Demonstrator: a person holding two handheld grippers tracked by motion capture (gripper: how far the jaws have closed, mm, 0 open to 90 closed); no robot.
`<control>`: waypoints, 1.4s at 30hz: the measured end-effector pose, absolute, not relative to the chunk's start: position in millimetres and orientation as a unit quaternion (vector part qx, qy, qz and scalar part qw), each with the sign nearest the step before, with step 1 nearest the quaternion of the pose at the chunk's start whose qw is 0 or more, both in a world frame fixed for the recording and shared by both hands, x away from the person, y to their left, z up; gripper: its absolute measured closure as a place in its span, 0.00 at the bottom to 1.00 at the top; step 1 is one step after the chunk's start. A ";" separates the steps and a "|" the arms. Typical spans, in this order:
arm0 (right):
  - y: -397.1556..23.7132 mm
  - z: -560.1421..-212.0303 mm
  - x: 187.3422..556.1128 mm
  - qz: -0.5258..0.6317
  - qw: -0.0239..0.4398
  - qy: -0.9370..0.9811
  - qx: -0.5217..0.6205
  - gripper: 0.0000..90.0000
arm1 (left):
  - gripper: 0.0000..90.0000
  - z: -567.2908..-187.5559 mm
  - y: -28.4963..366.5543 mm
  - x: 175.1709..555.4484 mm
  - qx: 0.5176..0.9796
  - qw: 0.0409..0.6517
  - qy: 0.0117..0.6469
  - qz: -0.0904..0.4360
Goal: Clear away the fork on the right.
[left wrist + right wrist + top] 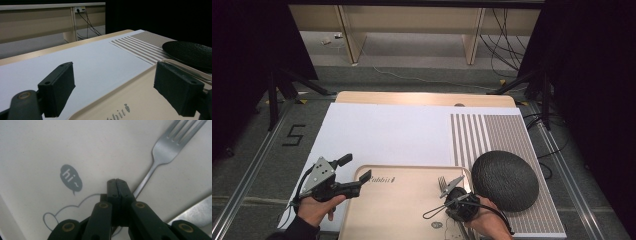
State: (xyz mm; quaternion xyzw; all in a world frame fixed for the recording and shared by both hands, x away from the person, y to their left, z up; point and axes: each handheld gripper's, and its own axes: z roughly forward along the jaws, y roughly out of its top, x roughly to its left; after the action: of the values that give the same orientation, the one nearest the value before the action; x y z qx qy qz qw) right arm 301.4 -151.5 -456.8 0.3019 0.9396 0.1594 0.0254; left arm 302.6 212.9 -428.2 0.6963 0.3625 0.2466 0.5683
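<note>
- Fork [165, 150] lies on the tray [382, 210], near the tray's right edge, prongs pointing to the far edge.
- Right claw [117, 180] is shut tight with nothing between its jaws. It sits over the tray, just beside the fork's handle.
- Left claw [115, 87] is wide open and holds nothing. It sits at the tray's far left corner.
- Black plate [505, 179] rests on the striped mat [507, 130], beside the tray's right edge.

Dim room, black curtains both sides.
Grey floor [257, 150] with a taped "5" [293, 135] off the table's left edge; wooden bench [412, 25] beyond the far edge; cables [504, 45] at back right; tripod legs [277, 95] at left.
</note>
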 end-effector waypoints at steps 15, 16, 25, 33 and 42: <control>-166.0 -456.1 304.7 0.154 0.025 0.935 0.318 1.00 | 0.18 -428.4 213.1 302.6 0.696 0.568 0.363 0.247; -166.5 -456.1 304.7 0.153 0.025 0.935 0.320 1.00 | 0.18 -428.4 213.0 302.6 0.696 0.568 0.362 0.247; -169.0 -455.5 305.0 0.149 0.023 0.934 0.323 1.00 | 0.18 -428.2 214.2 302.8 0.695 0.569 0.364 0.247; -170.9 -455.4 305.9 0.149 0.022 0.933 0.326 1.00 | 0.18 -428.6 214.3 303.5 0.695 0.568 0.366 0.247; -174.2 -452.8 307.1 0.161 0.024 0.929 0.331 1.00 | 0.18 -428.5 213.5 302.8 0.696 0.568 0.364 0.247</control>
State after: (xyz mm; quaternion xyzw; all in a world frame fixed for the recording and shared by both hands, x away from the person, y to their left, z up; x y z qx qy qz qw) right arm 307.1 -174.2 -452.8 0.3314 0.9294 0.1605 0.0245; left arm 302.8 213.5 -428.5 0.6960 0.3638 0.2468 0.5677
